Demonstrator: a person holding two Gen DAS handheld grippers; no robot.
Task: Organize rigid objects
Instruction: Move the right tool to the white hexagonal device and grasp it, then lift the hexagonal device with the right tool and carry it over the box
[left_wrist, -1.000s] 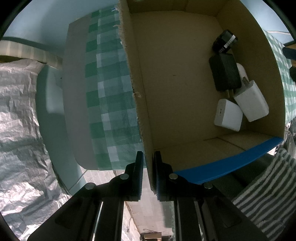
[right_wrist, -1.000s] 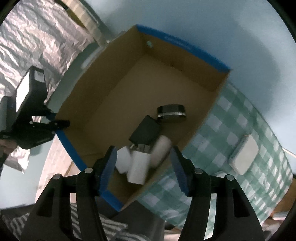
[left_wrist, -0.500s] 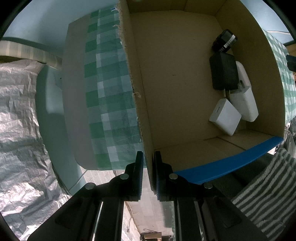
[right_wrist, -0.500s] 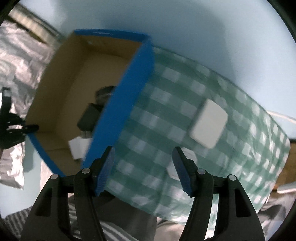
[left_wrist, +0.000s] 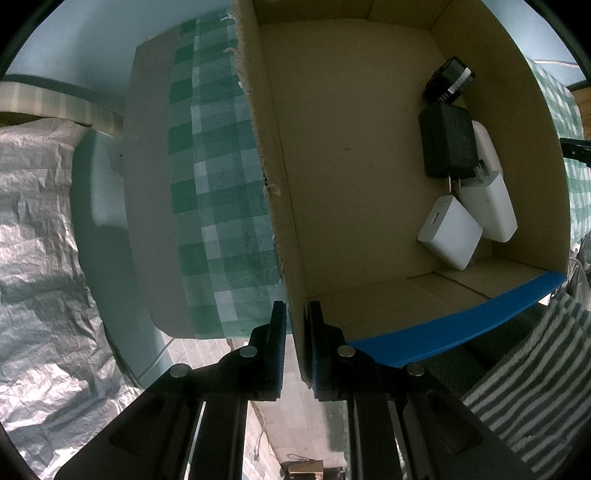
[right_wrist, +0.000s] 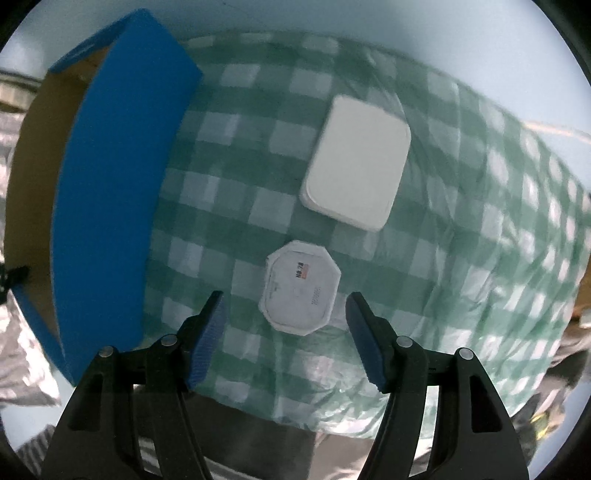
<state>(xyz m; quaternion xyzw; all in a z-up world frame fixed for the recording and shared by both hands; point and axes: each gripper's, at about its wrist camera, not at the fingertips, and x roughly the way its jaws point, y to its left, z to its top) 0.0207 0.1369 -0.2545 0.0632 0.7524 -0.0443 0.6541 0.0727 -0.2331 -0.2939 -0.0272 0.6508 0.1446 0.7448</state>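
Left fingers (left_wrist: 296, 314) clamped on cardboard box (left_wrist: 291, 236) wall; right fingers (right_wrist: 284, 314) wide, poised over octagonal white object (right_wrist: 300, 291).

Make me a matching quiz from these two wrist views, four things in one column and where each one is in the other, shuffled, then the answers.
1. black adapter
2. octagonal white box
3. left gripper
4. flat white rectangular case

A. clamped on the cardboard box wall
B. on the cloth, between the open right gripper fingers
C. inside the cardboard box
D. on the cloth, beyond the octagonal one

Pairs: 1-C, 2-B, 3-A, 4-D
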